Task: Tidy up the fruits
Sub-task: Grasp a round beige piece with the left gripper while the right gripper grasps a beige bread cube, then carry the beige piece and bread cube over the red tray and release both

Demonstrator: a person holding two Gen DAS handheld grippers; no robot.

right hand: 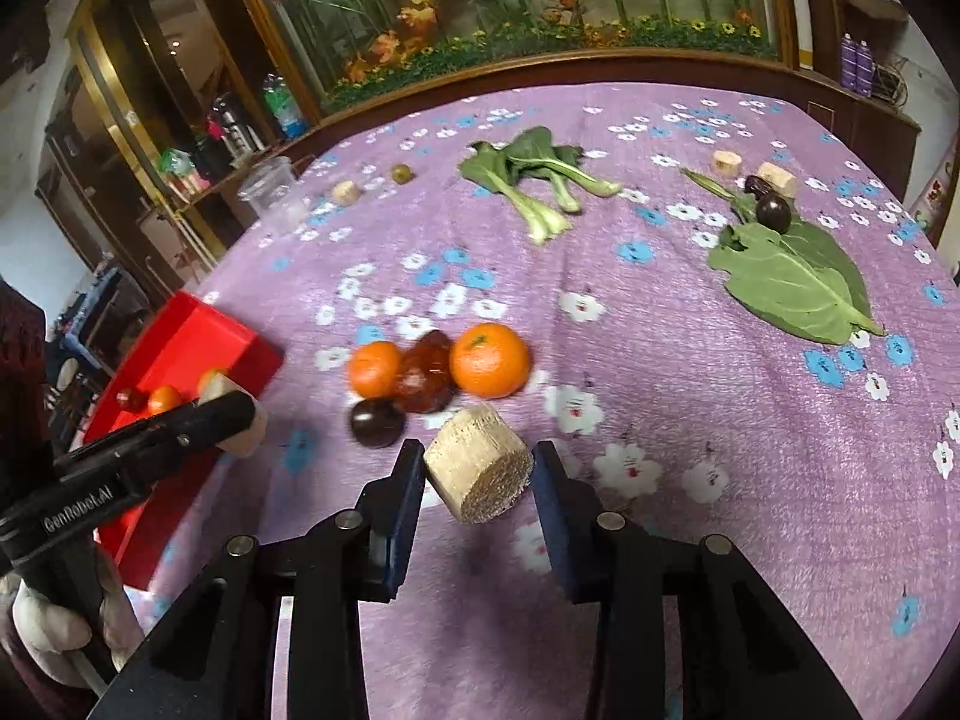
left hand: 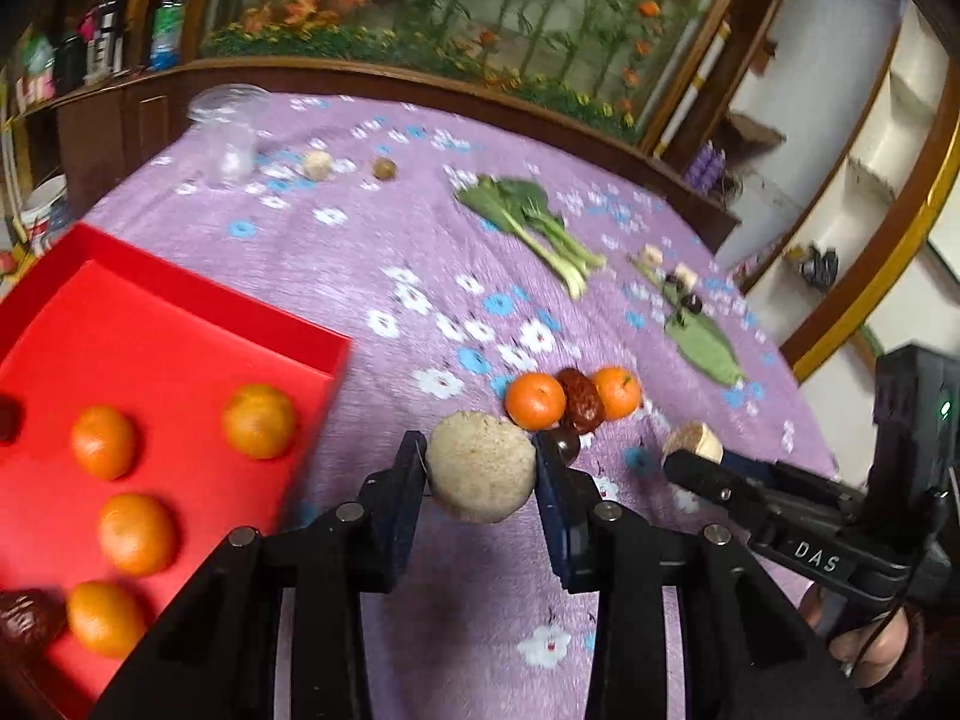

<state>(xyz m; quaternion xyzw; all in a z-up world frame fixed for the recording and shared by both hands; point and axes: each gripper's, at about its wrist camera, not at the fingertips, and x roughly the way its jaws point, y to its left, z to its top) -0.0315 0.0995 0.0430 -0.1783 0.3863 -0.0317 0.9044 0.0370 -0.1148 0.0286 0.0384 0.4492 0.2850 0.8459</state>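
I have the left gripper (left hand: 480, 468) clamped on a pale round chunk (left hand: 480, 468) at lower centre, the right gripper (right hand: 477, 468) clamped on a cut cylinder piece (right hand: 477, 462).

We see left gripper (left hand: 480, 474) clamped on a pale chunk (left hand: 480, 474), right gripper (right hand: 478, 471) clamped on another, both angled down, hand-held.

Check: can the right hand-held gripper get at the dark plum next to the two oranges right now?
Probably not yet. The right hand-held gripper is shut on a pale cut chunk, so its jaws are full. The dark plum lies close, just beyond the left finger, with nothing covering it.
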